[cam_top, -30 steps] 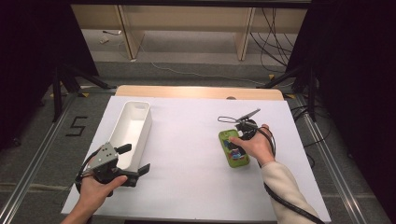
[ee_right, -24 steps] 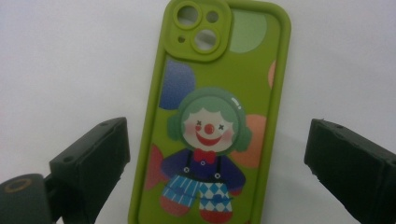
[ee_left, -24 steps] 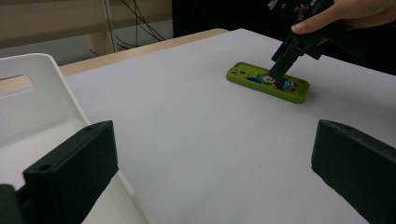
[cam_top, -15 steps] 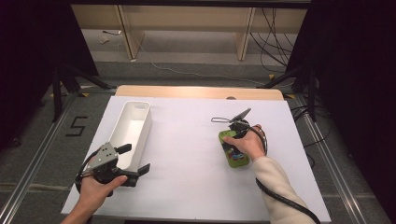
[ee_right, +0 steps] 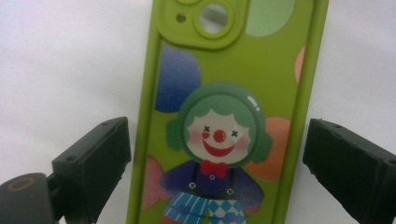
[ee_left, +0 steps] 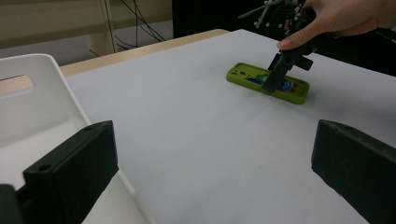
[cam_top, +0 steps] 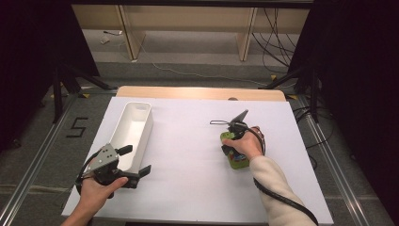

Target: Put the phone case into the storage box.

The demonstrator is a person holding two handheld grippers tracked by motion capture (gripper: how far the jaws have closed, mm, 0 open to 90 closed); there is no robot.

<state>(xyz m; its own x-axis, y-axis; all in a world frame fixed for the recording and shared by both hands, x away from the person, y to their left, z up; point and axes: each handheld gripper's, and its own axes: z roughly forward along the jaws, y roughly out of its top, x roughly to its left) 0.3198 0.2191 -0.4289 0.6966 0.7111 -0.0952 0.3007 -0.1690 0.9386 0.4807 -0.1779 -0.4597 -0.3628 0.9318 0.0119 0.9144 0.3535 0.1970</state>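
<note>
White-covered rectangular table, wooden edge showing along its far side. Long white plastic bin lies lengthwise on the table's left half, open top up, a cut-out handle in its far end wall.

Left gripper, black with a grey three-cornered plate on top, held in the person's left hand near the table's front left corner, just beside the near end of the bin. Its jaws stand wide apart with nothing between them; in the left gripper view one jaw sits over the bin's rim, the other over bare table.

Right gripper held in the right hand on the table's right half, pointed down over a lime-green rectangular phone case. Jaws apart, one on each long side of the case, neither touching it in the right gripper view.

Case lies flat on the table, printed side up: clown figure with green hair, red nose, red bow tie, coloured balloons. Camera cut-out at its far end. Well apart from the bin.
</note>
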